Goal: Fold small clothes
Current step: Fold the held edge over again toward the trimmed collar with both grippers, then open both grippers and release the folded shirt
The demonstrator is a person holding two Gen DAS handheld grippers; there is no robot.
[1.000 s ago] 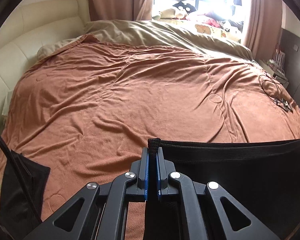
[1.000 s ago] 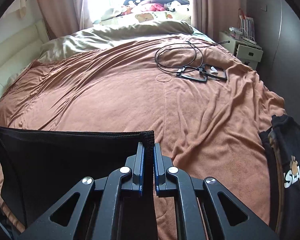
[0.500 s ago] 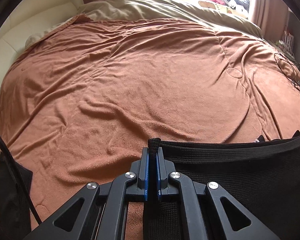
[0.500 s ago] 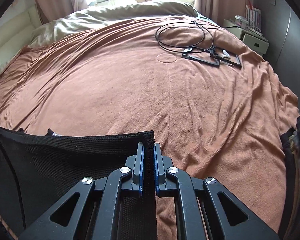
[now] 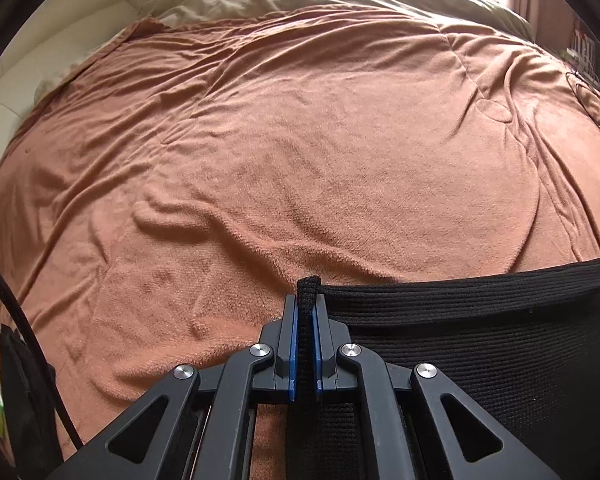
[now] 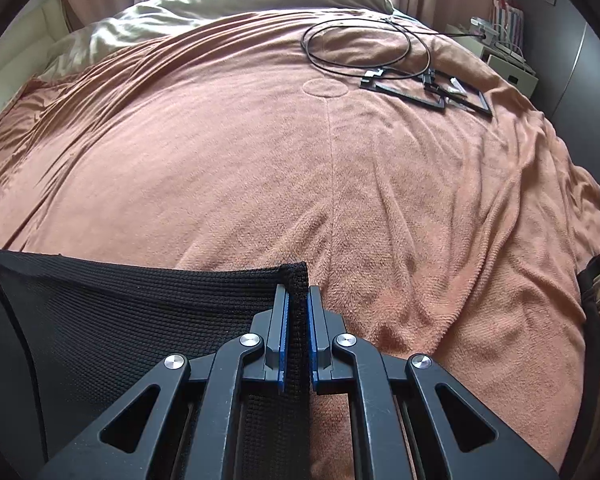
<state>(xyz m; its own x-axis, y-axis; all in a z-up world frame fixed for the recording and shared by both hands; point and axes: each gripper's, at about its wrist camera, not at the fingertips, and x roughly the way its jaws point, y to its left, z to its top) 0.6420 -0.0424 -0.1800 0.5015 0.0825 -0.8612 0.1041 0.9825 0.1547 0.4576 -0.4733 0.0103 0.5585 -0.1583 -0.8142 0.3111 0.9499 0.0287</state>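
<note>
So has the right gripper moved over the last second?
Yes. The right gripper, shut on the black knit garment, has tipped forward and down toward the brown blanket: the black cable sits lower and larger in its view.

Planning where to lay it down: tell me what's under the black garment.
Around the black garment, pinched by the left gripper and right gripper, only the brown blanket shows. Whatever lies directly beneath the cloth is covered.

Both grippers dip forward and lower, bringing the black garment down close over the brown blanket.
</note>
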